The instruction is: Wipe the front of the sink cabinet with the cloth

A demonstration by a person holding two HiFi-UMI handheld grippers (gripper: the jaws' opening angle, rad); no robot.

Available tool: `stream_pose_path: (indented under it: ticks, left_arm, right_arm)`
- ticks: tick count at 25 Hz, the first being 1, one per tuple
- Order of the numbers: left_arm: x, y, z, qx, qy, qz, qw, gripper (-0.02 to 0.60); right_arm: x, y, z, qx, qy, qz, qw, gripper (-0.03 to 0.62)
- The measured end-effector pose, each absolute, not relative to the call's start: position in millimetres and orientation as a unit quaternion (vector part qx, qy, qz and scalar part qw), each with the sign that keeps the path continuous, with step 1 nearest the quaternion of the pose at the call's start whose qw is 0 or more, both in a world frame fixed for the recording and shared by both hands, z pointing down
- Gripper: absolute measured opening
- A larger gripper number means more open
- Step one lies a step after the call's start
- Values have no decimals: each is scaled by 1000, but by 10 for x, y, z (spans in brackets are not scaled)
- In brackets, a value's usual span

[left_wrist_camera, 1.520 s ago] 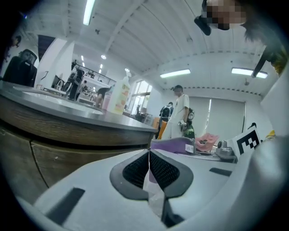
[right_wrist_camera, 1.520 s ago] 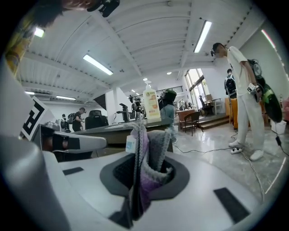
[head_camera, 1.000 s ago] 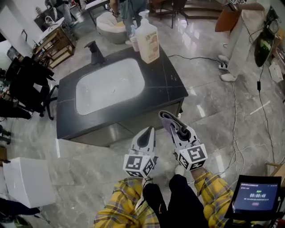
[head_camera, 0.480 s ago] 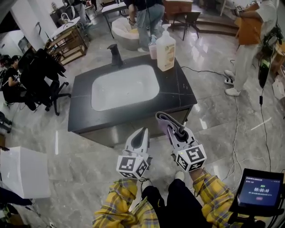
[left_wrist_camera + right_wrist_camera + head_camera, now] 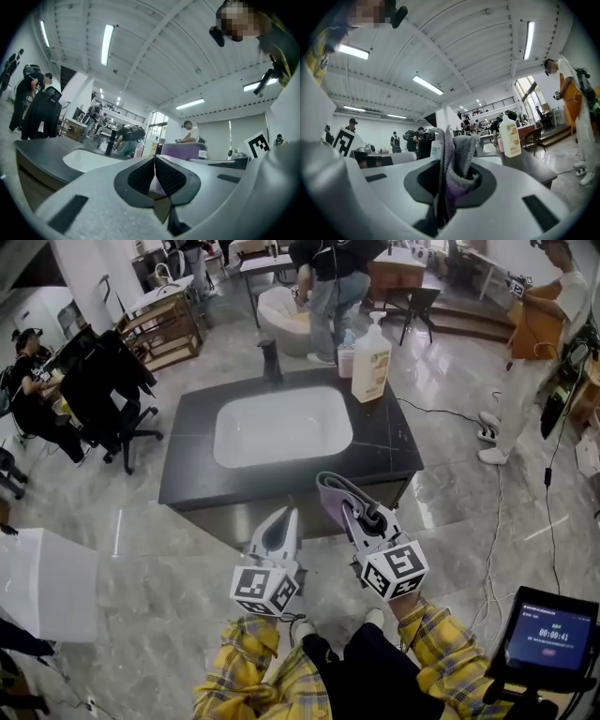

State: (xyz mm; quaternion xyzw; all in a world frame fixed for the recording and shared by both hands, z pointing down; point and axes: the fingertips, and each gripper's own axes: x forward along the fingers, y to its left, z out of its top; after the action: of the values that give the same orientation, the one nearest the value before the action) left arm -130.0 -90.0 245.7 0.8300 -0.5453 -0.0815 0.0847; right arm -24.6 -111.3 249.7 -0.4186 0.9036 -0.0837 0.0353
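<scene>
The sink cabinet point(image 5: 216, 519) has a dark stone top point(image 5: 384, 442) and a white basin point(image 5: 281, 426); its front faces me, just beyond both grippers. My right gripper point(image 5: 349, 510) is shut on a grey-purple cloth point(image 5: 331, 490) that sticks up from the jaws, close to the cabinet's front edge; in the right gripper view the cloth point(image 5: 452, 157) fills the gap. My left gripper point(image 5: 284, 517) hangs to its left, shut, with nothing held; in the left gripper view its pads point(image 5: 140, 176) meet, and the cloth point(image 5: 180, 151) shows beyond them.
A soap bottle point(image 5: 371, 362), a small pink bottle point(image 5: 345, 360) and a black tap point(image 5: 271, 360) stand at the top's far edge. A tablet point(image 5: 551, 638) is at lower right, a cable point(image 5: 492, 521) runs over the floor, a white box point(image 5: 42, 582) sits left. People stand behind.
The head view has swung, so the cabinet sits more central and farther up. Both grippers keep their pose before the cabinet front, the cloth still clamped in the right one.
</scene>
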Motion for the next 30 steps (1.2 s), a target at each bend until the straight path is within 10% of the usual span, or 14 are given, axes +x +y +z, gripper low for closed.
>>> stream_pose_path:
  ticks: [30]
  left_arm:
    - [-2067, -40, 2414, 804, -588, -51, 75, 6]
  right_arm:
    - [-1087, -186, 2571, -329, 937, -118, 5, 44]
